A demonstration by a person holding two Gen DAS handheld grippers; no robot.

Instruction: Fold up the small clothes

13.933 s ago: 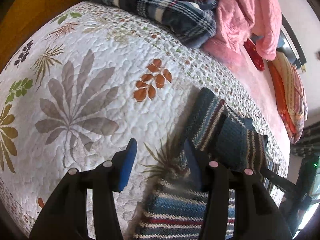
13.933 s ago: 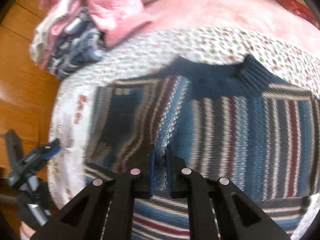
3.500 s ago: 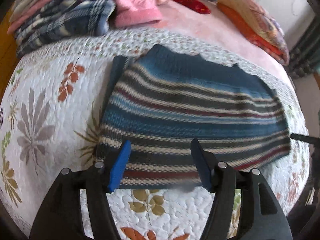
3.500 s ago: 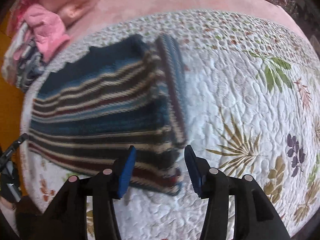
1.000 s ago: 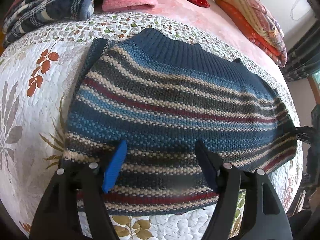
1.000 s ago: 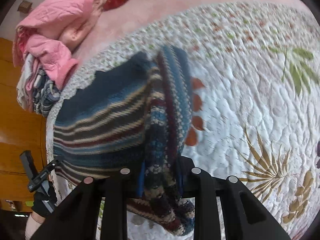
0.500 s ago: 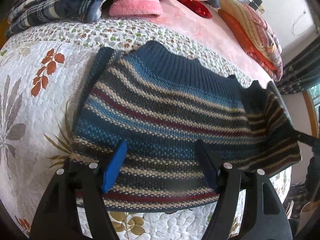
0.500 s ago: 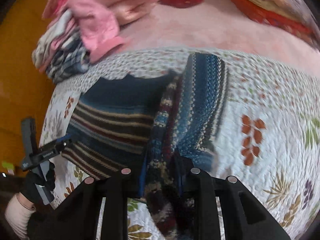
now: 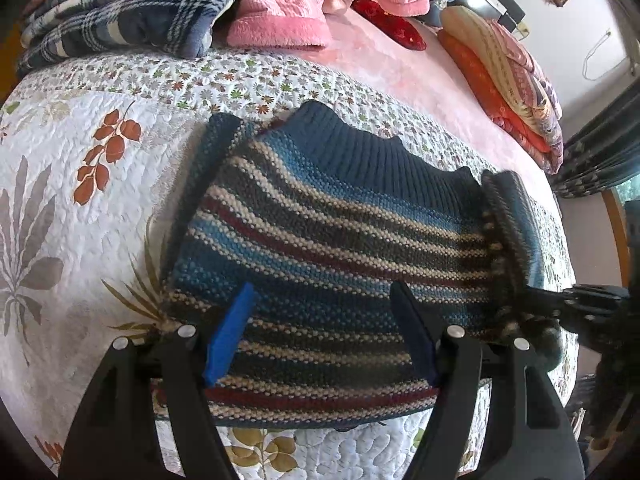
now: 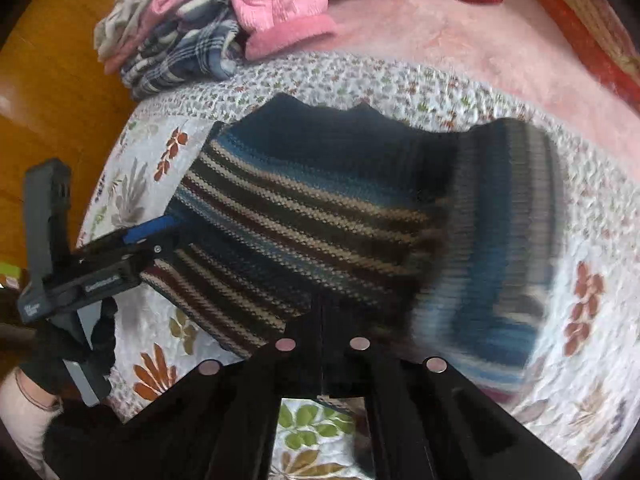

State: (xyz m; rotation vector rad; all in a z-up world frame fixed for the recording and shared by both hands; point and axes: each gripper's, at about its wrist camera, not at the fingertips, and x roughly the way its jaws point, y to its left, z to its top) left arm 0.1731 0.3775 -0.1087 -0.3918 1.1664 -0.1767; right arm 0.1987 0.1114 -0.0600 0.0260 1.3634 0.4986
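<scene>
The left gripper hangs low over the near hem of the striped sweater, jaws spread wide and holding nothing, gripped by a dark-gloved hand. The right gripper has its jaws pinched together on the sweater's right edge, which stands lifted and curled over toward the middle. The rest of the sweater lies flat on the leaf-patterned quilt covering the bed. Beyond it sit a plaid blanket, pink clothes and stacked bedding.
</scene>
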